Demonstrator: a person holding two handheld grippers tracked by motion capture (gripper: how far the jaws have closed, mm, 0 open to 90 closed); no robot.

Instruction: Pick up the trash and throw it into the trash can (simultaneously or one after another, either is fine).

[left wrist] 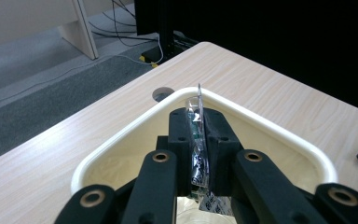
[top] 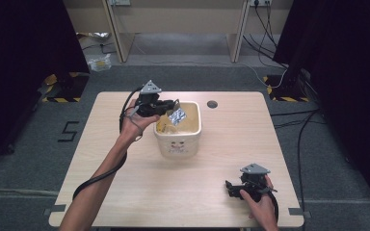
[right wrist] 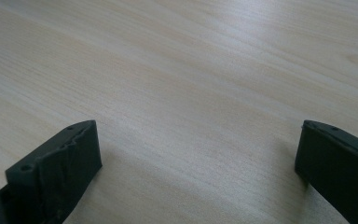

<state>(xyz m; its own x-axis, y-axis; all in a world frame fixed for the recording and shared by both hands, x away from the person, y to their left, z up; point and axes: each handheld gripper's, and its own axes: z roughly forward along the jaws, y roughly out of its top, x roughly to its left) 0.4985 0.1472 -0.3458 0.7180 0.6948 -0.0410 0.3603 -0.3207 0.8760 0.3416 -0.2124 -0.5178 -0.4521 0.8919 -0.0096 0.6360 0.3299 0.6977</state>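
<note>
The left hand-held gripper [left wrist: 199, 154] is clenched on a foil packet [top: 177, 115], held over the open tub [top: 192, 131] mid-table [top: 125, 144]. The packet looks light, thin, crinkly and slippery, so pinching an edge firmly seems best. The right hand-held gripper [right wrist: 198, 172] rests released on the table, holding nothing.

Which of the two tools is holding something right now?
The left tool, held over the cream tub: its jaws are shut on a thin silvery packet. The right tool, low over the table near its right corner, stands wide open with nothing between its jaws.
</note>
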